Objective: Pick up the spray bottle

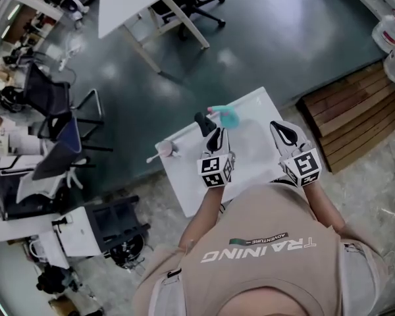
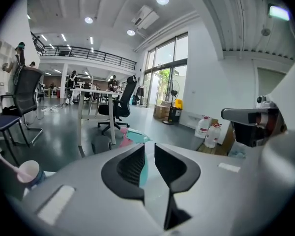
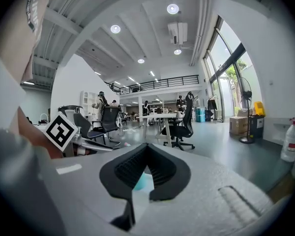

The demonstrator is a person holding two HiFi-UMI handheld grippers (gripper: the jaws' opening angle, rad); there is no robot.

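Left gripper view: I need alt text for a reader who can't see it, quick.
The left gripper holds its black jaws slightly apart, and the teal and pink spray bottle shows through the gap just beyond them, not yet gripped. A cup with a stick in it sits at far left. Office chairs and desks fill the bright hall behind.

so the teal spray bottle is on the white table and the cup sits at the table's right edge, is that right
Not quite. The cup sits at the left edge of the white table, not the right; the head view shows it. The teal spray bottle is on the table, as you said.
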